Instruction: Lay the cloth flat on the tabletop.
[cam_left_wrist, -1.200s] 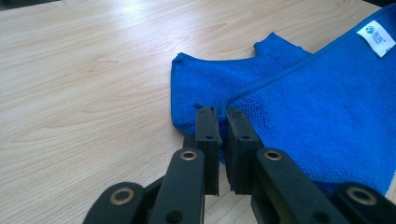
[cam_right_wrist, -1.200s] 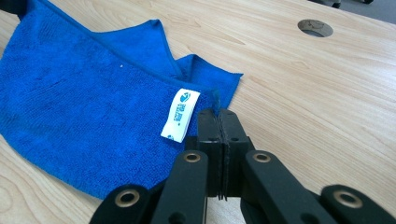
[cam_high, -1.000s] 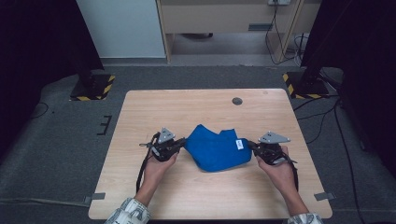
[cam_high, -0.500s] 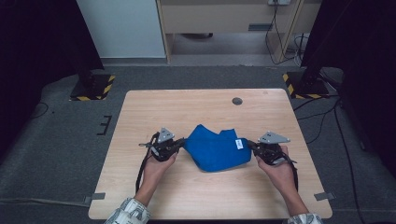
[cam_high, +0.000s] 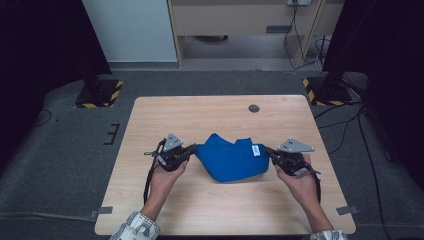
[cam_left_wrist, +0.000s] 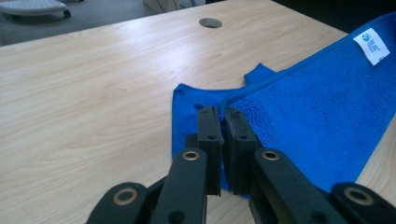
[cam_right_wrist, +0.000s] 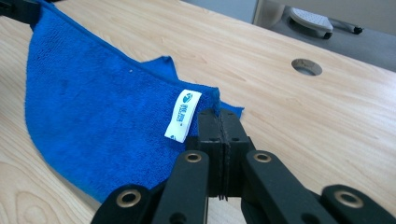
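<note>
Nothing has shifted over the last second: the cloth (cam_high: 231, 161) is held as before, so the fold is judged paused, not yet begun. Nearest, the left gripper (cam_left_wrist: 220, 122) is clamped on one corner and the right gripper (cam_right_wrist: 219, 122) on the corner by the label (cam_right_wrist: 182, 115). Between them the cloth sags onto the table (cam_high: 210, 112). How much cloth lies between the pads is hidden. Beyond, a hole (cam_high: 254, 108) is seen.

A light wooden table (cam_high: 210, 112) stands on grey carpet floor (cam_high: 60, 150), with a pale cabinet (cam_high: 132, 30) and black curtains (cam_high: 40, 45) behind.
</note>
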